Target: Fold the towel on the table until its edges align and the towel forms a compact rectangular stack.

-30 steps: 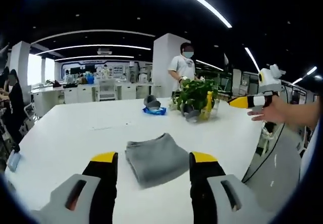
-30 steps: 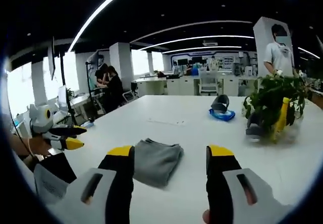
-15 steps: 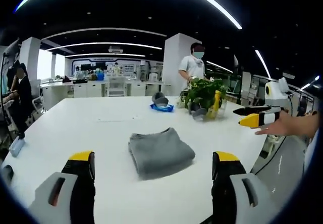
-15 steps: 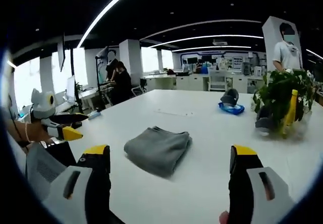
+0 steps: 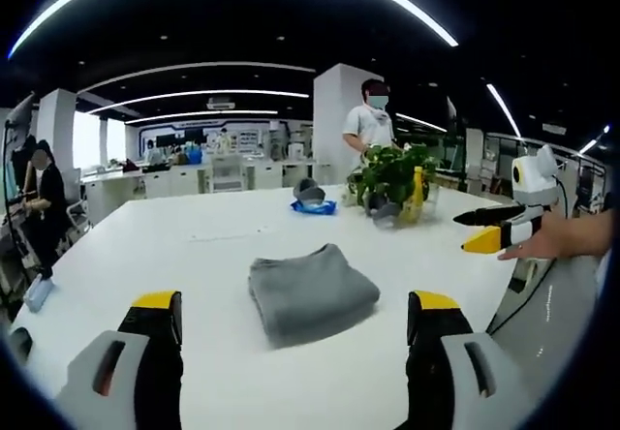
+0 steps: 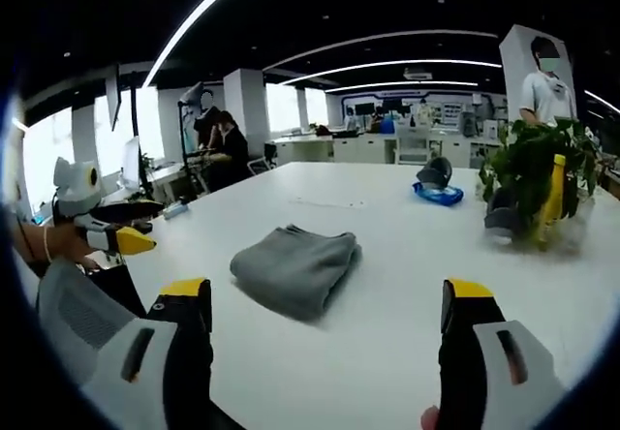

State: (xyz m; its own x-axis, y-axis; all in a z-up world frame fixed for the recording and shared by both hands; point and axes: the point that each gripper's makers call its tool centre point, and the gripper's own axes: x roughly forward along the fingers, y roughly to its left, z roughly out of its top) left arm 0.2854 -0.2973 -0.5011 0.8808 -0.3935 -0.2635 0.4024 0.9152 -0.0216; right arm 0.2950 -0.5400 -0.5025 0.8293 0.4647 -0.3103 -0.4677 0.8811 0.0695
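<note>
A grey towel [image 5: 312,291] lies folded into a compact rectangular stack on the white table [image 5: 145,256]. My left gripper [image 5: 295,312] hangs open just short of it, its yellow-tipped jaws wide apart and holding nothing. In the right gripper view the same towel [image 6: 294,267] rests beyond my right gripper [image 6: 329,299], which is also open and empty. The right gripper [image 5: 499,227] enters the left gripper view at the far right, held in a hand. The left gripper [image 6: 107,229] appears at the left edge of the right gripper view.
A potted plant [image 5: 390,183] with a yellow bottle stands at the table's far right. A blue and dark object [image 5: 312,199] lies behind the towel. A person in a white shirt [image 5: 371,126] stands beyond the table; others sit at desks [image 6: 218,144].
Both grippers' jaws have spread from partly open to wide open. Both have drawn back slightly from the folded towel, which has stayed in place.
</note>
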